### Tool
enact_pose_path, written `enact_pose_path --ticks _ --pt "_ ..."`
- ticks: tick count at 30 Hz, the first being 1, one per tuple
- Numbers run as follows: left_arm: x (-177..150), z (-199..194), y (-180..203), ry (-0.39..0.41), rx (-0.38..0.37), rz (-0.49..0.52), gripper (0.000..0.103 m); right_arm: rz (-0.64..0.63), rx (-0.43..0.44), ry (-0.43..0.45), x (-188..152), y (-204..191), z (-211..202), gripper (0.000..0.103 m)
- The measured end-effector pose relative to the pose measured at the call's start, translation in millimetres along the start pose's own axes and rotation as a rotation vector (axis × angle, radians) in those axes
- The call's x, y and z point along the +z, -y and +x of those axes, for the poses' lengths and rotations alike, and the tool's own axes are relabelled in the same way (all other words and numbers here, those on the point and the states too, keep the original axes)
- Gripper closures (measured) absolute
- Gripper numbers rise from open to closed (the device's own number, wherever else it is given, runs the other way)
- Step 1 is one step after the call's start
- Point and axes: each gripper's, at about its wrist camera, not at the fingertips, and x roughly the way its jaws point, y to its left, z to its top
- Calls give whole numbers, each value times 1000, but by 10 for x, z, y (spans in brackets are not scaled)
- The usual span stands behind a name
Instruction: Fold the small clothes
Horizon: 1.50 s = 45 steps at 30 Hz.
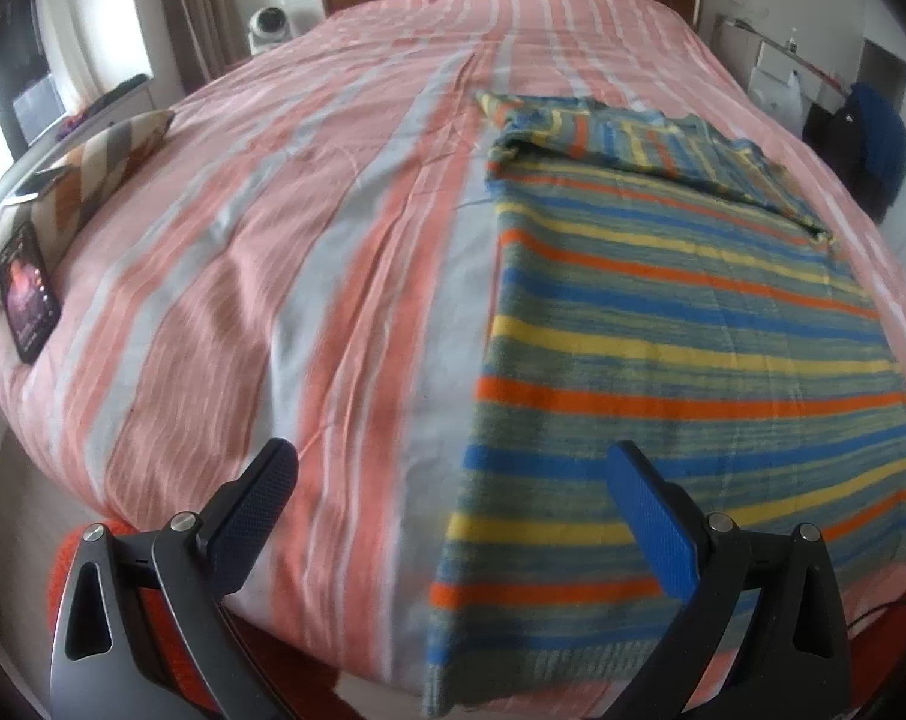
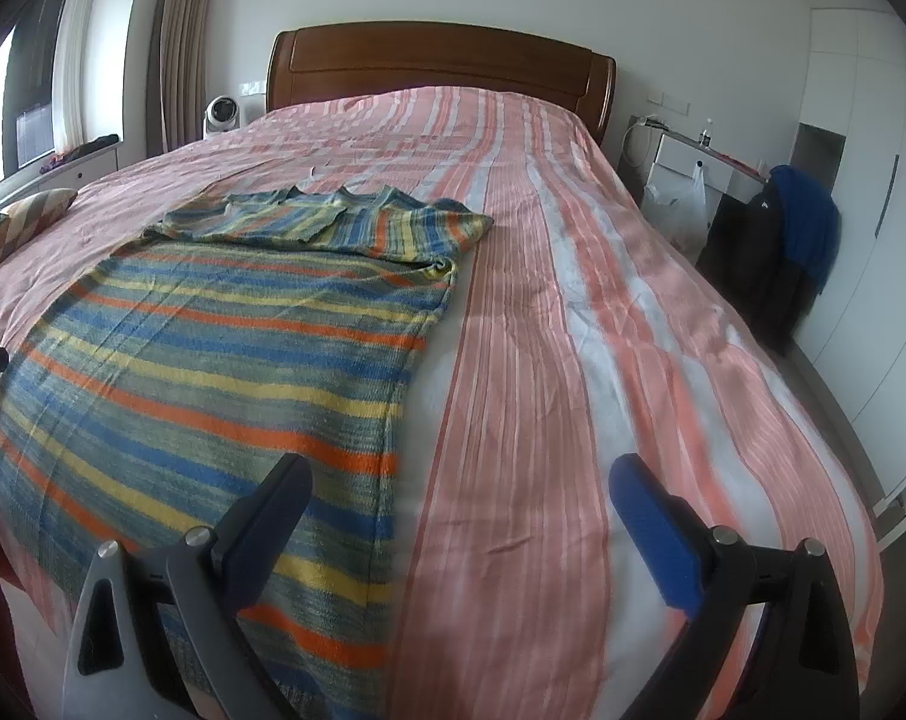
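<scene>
I see a wide bed covered in a pink, white and grey striped bedspread (image 1: pixel 309 252), with a brown wooden headboard (image 2: pixel 441 69) at its far end. A knitted sweater striped in blue, yellow, orange and grey-green (image 1: pixel 663 324) lies flat on it, its hem at the bed's near edge and its sleeves folded across the chest toward the far end. My left gripper (image 1: pixel 453 489) hangs over the near edge with its two blue-padded fingers spread wide apart, gripping nothing, the right finger over the sweater's hem area. My right gripper (image 2: pixel 462 495) is likewise spread wide and empty, its left finger over the sweater's right side. A dark phone (image 1: pixel 26 291) leans on a zigzag-patterned cushion (image 1: pixel 102 162) at the bed's left edge.
</scene>
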Motion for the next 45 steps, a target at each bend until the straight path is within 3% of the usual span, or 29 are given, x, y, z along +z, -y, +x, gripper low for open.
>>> enact_pose_path --ticks 13,16,18,20,24,26,33,36,38,41,42,43,44,45 --pt "0 57 18 -17 18 14 1 -4 3 -24 7 26 11 4" --pt "-21 88 -16 -55 13 34 1 -3 21 -39 20 38 7 4" --pt "-80 177 -121 -143 -15 38 1 -17 76 -73 50 102 -52 4" --pt "-173 270 -222 -218 -39 31 1 -31 206 -154 66 179 -125 5" --pt "-291 334 -274 -264 -67 17 1 29 443 -340 -51 196 -163 10" --pt "-287 324 -234 -267 -73 31 1 47 479 -401 -136 135 -113 14" --pt "-466 247 -66 -310 -117 99 4 65 447 -467 -246 51 99 15" --pt "-543 245 -14 -330 -126 118 12 75 461 -515 -284 59 163 17" --pt "-555 244 13 -337 -134 124 18 96 475 -548 -322 61 204 27" --pt "-580 226 24 -357 -158 117 40 122 510 -567 -349 39 213 39" --pt "-584 226 39 -361 -162 115 59 125 512 -573 -355 30 227 50" --pt "-599 237 26 -376 -183 106 92 127 509 -582 -361 21 250 62" --pt "-613 258 5 -397 -208 91 99 129 500 -605 -381 18 286 93" --pt "-592 262 -59 -404 -219 78 99 129 492 -619 -394 23 301 96"
